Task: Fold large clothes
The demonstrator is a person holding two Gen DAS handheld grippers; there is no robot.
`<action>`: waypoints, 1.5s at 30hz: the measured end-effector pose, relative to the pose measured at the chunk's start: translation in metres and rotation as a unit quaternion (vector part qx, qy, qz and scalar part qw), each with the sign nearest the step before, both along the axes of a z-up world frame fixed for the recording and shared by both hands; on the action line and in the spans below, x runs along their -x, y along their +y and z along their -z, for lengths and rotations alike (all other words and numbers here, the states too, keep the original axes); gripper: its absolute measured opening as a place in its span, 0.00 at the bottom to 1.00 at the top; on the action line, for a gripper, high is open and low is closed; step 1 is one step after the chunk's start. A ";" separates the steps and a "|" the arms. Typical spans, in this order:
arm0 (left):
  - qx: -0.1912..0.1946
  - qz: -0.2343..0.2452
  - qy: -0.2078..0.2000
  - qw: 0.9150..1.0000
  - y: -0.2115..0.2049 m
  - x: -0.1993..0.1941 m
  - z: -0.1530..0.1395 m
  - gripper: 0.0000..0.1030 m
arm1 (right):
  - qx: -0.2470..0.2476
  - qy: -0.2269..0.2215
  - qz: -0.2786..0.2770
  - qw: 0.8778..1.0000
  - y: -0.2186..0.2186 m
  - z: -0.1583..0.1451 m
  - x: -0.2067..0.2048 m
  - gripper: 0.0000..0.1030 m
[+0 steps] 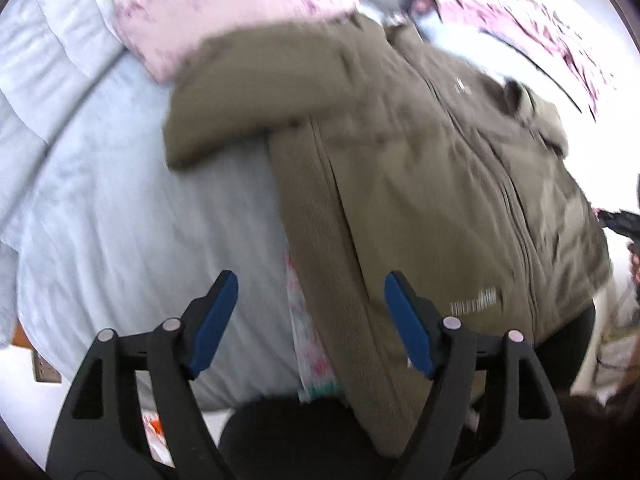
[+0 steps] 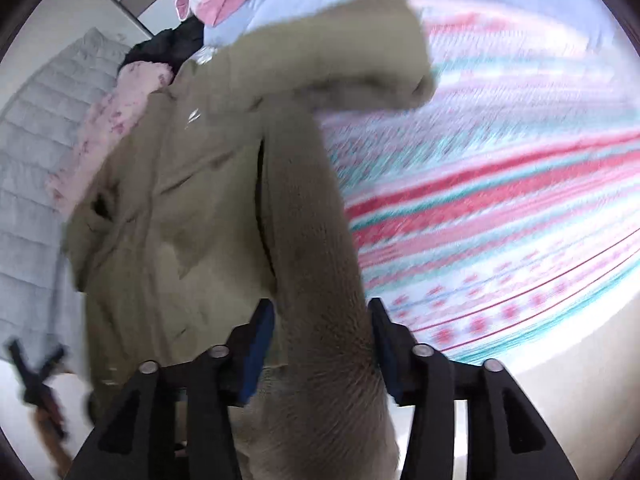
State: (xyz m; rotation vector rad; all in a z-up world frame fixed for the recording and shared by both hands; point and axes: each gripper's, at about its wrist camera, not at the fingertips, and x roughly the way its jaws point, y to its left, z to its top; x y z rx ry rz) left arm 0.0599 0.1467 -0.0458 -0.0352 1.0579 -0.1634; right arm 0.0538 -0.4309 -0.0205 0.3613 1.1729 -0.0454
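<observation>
An olive-brown jacket [image 1: 420, 168] lies on the bed, zipper side up, with one sleeve [image 1: 256, 92] folded out to the left. My left gripper [image 1: 312, 320] is open and empty above the jacket's ribbed hem [image 1: 340, 320]. In the right wrist view the same jacket [image 2: 192, 200] fills the middle. My right gripper [image 2: 320, 344] has the jacket's ribbed hem edge [image 2: 320, 320] between its jaws, which stand fairly wide around the thick fabric. Both views are motion-blurred.
A light grey quilt [image 1: 100, 200] covers the bed's left side. A pink patterned garment [image 1: 224, 12] lies beyond the jacket. A red, teal and white striped blanket [image 2: 500, 184] lies to the right. A dark garment [image 2: 172, 48] sits at the back.
</observation>
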 end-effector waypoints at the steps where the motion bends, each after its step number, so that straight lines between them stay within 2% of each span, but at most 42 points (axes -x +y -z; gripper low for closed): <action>1: 0.003 -0.006 -0.008 1.000 -0.002 -0.006 -0.002 0.76 | 0.010 -0.015 0.007 1.000 -0.005 -0.009 0.000 0.55; 4: 0.024 0.001 -0.045 0.999 -0.012 -0.023 -0.011 0.79 | 0.062 -0.065 0.038 0.995 -0.008 -0.040 -0.007 0.66; 5: 0.027 0.005 -0.056 0.998 -0.019 -0.030 -0.015 0.79 | 0.087 -0.088 0.042 0.991 -0.003 -0.050 -0.010 0.74; 7: 0.031 0.014 -0.072 0.997 -0.040 -0.051 -0.021 0.79 | 0.125 -0.133 0.040 0.982 0.011 -0.063 -0.021 0.82; 9: 0.046 0.028 -0.086 0.995 -0.061 -0.073 -0.030 0.79 | 0.142 -0.166 0.023 0.976 0.023 -0.066 -0.036 0.84; 10: 0.055 0.032 -0.092 0.994 -0.066 -0.077 -0.034 0.79 | 0.148 -0.169 0.016 0.974 0.029 -0.064 -0.048 0.84; 14: 0.104 0.048 -0.111 0.987 -0.096 -0.103 -0.040 0.84 | 0.157 -0.151 -0.014 0.976 0.069 -0.039 -0.114 0.84; 16: 0.106 0.042 -0.124 0.986 -0.108 -0.113 -0.030 0.85 | 0.166 -0.145 -0.026 0.975 0.085 -0.022 -0.139 0.84; 19: 0.097 0.044 -0.137 0.985 -0.123 -0.124 -0.004 0.85 | 0.217 -0.127 -0.035 0.967 0.114 0.011 -0.186 0.84; 21: 0.119 0.039 -0.128 0.984 -0.124 -0.131 0.017 0.85 | 0.227 -0.119 -0.038 0.966 0.123 0.030 -0.204 0.84; 24: 0.143 0.035 -0.104 0.984 -0.120 -0.139 0.034 0.85 | 0.235 -0.092 -0.034 0.967 0.128 0.057 -0.232 0.84; 26: 0.146 0.032 -0.106 0.983 -0.118 -0.139 0.039 0.85 | 0.276 -0.076 -0.029 0.958 0.130 0.077 -0.250 0.84; 28: 0.129 0.032 -0.108 0.985 -0.120 -0.141 0.044 0.85 | 0.313 -0.064 -0.024 0.947 0.128 0.091 -0.262 0.83; 30: 0.109 0.029 -0.111 0.987 -0.122 -0.141 0.048 0.85 | 0.339 -0.072 -0.011 0.938 0.120 0.095 -0.266 0.66; 31: 0.106 0.029 -0.111 0.988 -0.122 -0.141 0.049 0.85 | 0.342 -0.078 -0.006 0.937 0.115 0.093 -0.266 0.49; 32: 0.105 0.029 -0.110 0.988 -0.121 -0.141 0.049 0.85 | 0.331 -0.087 -0.004 0.940 0.106 0.087 -0.265 0.39; 34: 0.106 0.030 -0.107 0.988 -0.120 -0.140 0.052 0.85 | 0.318 -0.102 0.007 0.943 0.086 0.069 -0.259 0.35; 39: 0.098 0.044 -0.108 0.988 -0.120 -0.137 0.051 0.85 | 0.387 -0.143 0.066 0.909 0.017 0.004 -0.238 0.31; 43: 0.082 0.047 -0.103 0.990 -0.119 -0.137 0.049 0.85 | 0.415 -0.155 0.165 0.881 -0.082 -0.055 -0.214 0.29; 45: 0.084 0.048 -0.100 0.990 -0.118 -0.138 0.049 0.85 | 0.424 -0.155 0.203 0.869 -0.126 -0.072 -0.202 0.28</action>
